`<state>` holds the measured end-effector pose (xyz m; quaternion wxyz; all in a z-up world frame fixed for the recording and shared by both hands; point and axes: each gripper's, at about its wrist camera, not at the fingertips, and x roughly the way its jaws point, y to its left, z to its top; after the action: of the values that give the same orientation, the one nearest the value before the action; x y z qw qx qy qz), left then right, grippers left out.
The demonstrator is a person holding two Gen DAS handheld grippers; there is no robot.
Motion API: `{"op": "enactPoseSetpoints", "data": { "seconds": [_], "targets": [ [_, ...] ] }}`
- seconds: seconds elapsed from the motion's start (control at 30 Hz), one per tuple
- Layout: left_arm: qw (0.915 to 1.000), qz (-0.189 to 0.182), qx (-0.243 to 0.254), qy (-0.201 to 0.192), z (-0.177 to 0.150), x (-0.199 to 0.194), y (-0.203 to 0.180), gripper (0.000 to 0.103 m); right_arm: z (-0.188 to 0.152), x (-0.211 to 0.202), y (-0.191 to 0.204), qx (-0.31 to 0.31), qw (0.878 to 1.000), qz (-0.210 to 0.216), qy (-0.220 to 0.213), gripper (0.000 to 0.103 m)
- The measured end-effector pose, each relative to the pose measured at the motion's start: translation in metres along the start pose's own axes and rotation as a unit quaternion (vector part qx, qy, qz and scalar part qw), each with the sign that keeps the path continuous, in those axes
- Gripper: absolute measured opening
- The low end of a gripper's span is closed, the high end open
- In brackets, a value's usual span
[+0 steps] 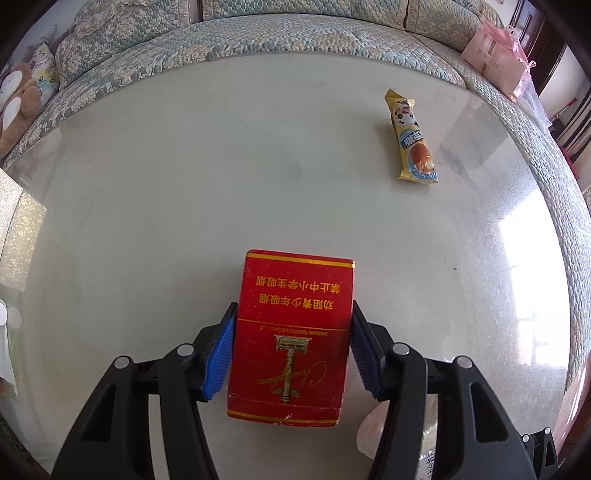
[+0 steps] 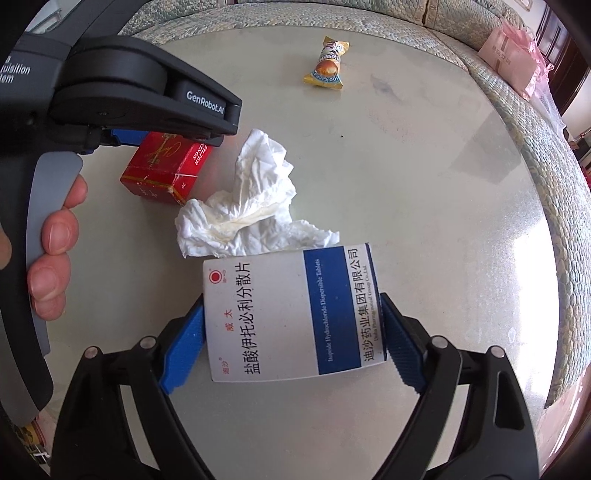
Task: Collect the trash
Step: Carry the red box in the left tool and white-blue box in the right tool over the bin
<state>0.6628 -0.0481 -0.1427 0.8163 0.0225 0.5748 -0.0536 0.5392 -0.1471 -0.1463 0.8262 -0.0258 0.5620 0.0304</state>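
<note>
A quilted green sofa (image 1: 258, 33) curves round the far edge of a pale glossy table (image 1: 184, 184), where the trash lies scattered. Largest is the white and blue medicine box (image 2: 291, 314), near the table's near edge; the right gripper (image 2: 291, 332) pinches it across its short sides, blue pads pressed to the card, probably ready to lift it. Next is the red cigarette pack (image 1: 291, 339), flat on the table, clamped between the pads of the left gripper (image 1: 291, 347) (both tools point steeply down, which suits flat boxes). A crumpled tissue (image 2: 251, 199) lies between the two boxes, touching the medicine box; only the right wrist view shows it fully, along with the person's hand (image 2: 55, 236) on the left tool. Smallest, a yellow snack wrapper (image 1: 413, 136) sits well apart, toward the far edge.
</note>
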Motion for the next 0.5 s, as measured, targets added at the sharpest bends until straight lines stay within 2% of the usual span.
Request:
{"op": "enactPoseSetpoints", "data": {
  "seconds": [0.5],
  "targets": [
    [0.9990, 0.018, -0.030, -0.028, 0.000, -0.041, 0.021, 0.056, 0.005, -0.042, -0.005, 0.002, 1.000, 0.000, -0.028, 0.085]
  ]
}}
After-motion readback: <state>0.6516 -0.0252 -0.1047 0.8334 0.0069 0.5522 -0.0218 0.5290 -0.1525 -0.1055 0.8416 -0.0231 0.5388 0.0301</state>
